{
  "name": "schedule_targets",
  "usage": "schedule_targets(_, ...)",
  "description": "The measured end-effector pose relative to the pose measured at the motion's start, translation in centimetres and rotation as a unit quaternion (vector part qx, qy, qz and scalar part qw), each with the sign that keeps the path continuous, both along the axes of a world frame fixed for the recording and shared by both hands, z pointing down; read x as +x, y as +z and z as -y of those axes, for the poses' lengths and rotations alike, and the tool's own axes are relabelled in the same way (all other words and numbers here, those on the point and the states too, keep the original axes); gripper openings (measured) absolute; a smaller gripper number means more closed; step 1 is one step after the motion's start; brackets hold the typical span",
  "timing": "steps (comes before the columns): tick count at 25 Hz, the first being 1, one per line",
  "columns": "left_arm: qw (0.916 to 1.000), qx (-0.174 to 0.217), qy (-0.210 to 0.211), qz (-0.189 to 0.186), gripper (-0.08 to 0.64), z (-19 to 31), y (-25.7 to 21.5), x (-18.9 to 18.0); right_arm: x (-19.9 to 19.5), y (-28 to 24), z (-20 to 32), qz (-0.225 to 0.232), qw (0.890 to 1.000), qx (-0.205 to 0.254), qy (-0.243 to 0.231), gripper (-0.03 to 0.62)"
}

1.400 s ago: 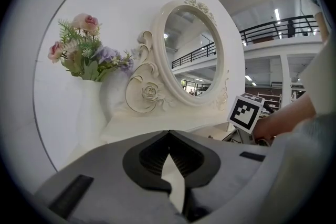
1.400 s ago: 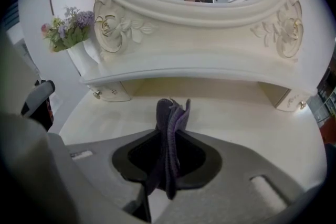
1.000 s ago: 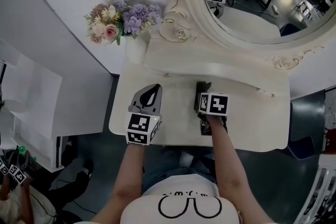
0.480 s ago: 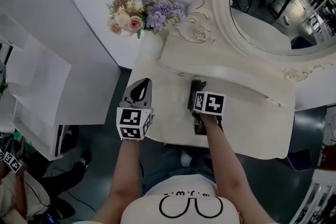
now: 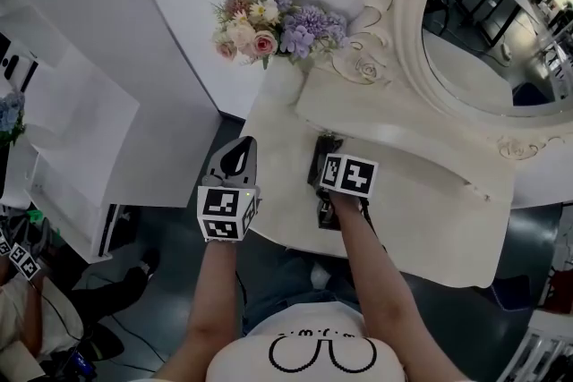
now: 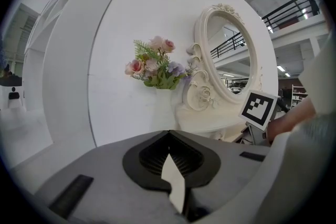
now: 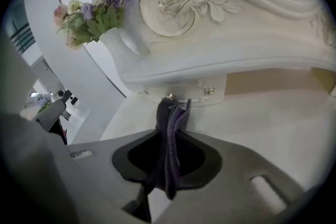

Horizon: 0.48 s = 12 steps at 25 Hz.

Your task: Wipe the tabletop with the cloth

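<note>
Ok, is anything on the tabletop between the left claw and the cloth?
No. In the head view the tabletop between the left claw and the cloth, clamped in the right claw, is bare.

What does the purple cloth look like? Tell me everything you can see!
The cloth is dark purple, soft-looking fabric, bunched into upright folds. The right gripper is shut on it, and the folds stick out past the jaws, over the cream tabletop. Only a narrow strip of it shows. Whether it touches the tabletop cannot be told.
</note>
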<state>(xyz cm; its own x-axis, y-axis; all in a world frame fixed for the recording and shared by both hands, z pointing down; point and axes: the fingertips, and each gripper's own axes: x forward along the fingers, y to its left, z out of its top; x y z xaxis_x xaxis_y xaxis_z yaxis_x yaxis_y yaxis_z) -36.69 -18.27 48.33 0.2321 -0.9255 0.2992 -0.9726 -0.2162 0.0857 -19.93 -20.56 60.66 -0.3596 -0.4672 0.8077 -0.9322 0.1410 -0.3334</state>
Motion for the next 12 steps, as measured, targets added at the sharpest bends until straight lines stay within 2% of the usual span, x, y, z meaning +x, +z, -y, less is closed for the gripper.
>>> schedule_targets(7,0.9998,-0.008,-0.019,0.004,-0.002,-0.6,0.5,-2.2,-4.4,0.2,0.8,0.036,0.999,-0.002,-0.002,0.081)
schedule_targets(12,0.9992,-0.013,-0.036,0.006,-0.002,-1.5,0.9,-3.8,-7.7,0.2,1.5,0.04,0.999,0.002,-0.019,0.081)
